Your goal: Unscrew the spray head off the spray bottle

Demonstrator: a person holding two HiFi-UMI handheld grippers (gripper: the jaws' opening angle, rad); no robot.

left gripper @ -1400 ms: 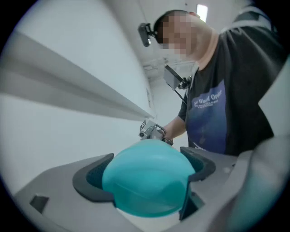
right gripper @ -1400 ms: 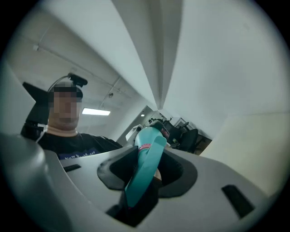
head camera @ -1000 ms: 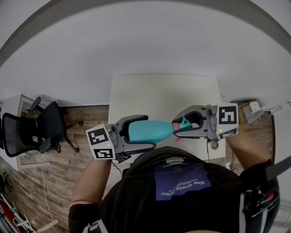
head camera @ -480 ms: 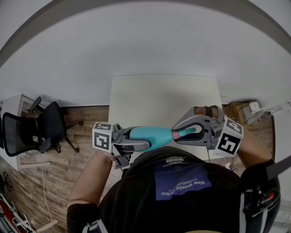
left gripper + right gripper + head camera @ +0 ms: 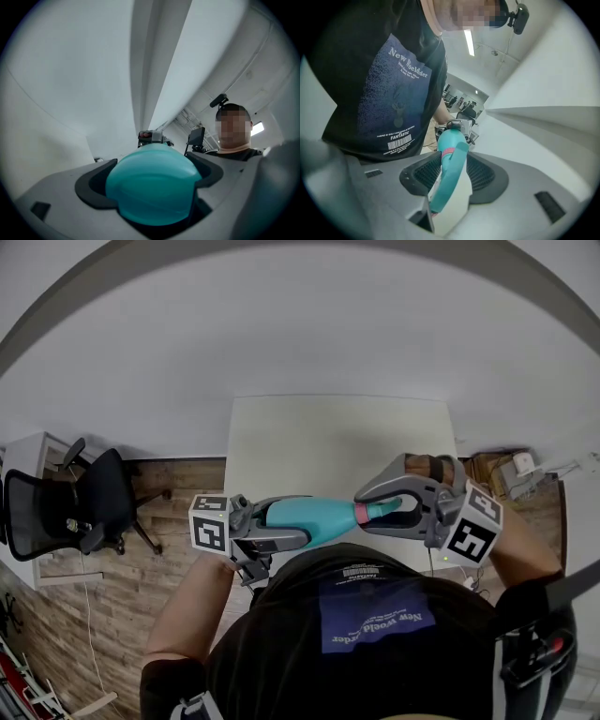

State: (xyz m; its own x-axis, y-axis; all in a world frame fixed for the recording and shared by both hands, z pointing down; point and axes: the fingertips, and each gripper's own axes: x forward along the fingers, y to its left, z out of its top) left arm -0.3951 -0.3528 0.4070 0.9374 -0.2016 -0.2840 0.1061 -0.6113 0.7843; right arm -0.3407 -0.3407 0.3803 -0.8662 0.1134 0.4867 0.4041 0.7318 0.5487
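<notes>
Left forearm (image 5: 190,610) and right forearm (image 5: 514,554) raised before chest, claws facing each other.

Left claw (image 5: 298,524) clamped on body of bottle (image 5: 314,515). Right claw (image 5: 370,510) pinching spray head (image 5: 386,512).

Bottle held level in air above near edge of worktop (image 5: 337,432), clear of it.

Change within last second: both claws rolled about bottle axis. Right cube (image 5: 473,532) swung from top to lower outer side.

Judgement: one unscrewing stroke applied. Head not yet off; pink collar (image 5: 361,514) seated on neck.
</notes>
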